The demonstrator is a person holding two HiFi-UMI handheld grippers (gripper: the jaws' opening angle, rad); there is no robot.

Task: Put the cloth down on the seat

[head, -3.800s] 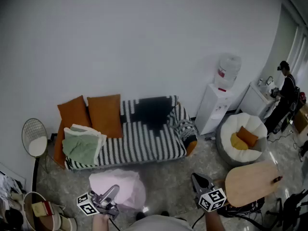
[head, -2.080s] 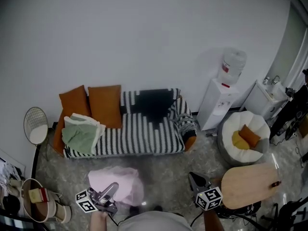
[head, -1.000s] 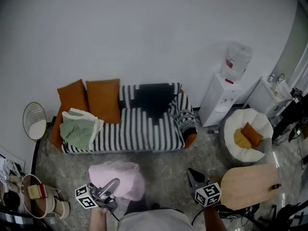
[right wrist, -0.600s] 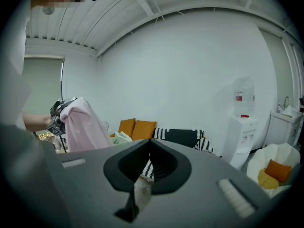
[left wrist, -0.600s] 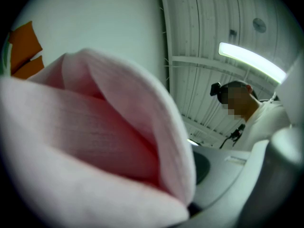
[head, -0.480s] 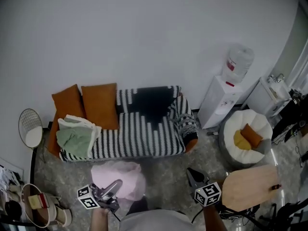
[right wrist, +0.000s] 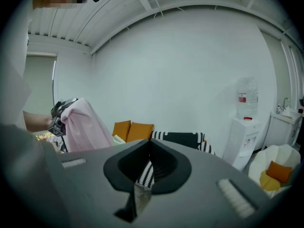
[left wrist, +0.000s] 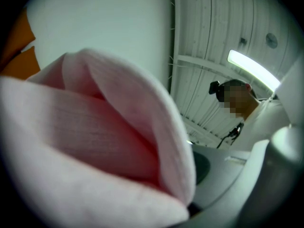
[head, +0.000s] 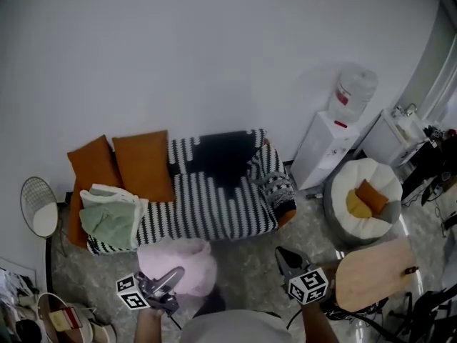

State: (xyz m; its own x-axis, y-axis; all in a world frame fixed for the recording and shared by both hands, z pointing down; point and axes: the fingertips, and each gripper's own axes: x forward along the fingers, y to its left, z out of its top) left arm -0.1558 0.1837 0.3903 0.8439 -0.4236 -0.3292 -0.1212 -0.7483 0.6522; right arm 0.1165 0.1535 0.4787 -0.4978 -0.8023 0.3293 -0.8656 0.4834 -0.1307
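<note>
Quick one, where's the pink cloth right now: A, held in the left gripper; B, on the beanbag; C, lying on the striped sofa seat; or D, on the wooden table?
A: the pink cloth hangs bunched from the left gripper, in front of the sofa and not yet on its seat.

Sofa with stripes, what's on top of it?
Two orange cushions, a folded green blanket at the left end, a black cloth over the backrest, a patterned cushion at the right. The seat under the blanket is hidden.

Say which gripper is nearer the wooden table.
Right. The right gripper is just beside the wooden table; the left gripper, holding the pink cloth, is beyond the person.
</note>
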